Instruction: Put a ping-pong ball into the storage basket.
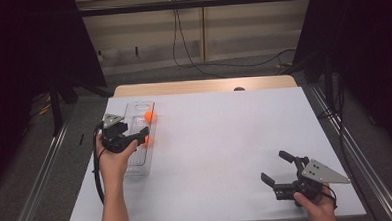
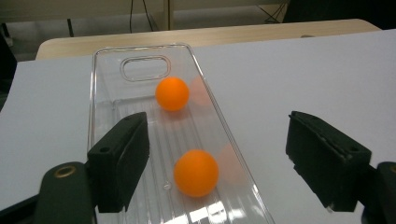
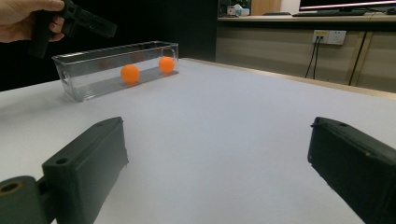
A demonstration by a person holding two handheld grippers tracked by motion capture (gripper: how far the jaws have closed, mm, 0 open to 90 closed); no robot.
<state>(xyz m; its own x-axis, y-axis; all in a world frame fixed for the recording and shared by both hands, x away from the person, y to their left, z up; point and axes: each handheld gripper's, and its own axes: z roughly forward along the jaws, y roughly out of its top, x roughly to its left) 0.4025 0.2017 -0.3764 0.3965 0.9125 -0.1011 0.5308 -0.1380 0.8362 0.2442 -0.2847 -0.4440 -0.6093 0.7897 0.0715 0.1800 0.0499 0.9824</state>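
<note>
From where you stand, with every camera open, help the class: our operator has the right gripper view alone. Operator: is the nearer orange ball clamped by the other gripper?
Observer: No. In the left gripper view the nearer ball lies free on the clear tray floor, the left gripper open above it.
Operator: Does the tray sit mid-table?
Observer: No, the high view puts it by the table left edge.
Operator: And my right gripper?
Observer: Open, near the front right corner.
</note>
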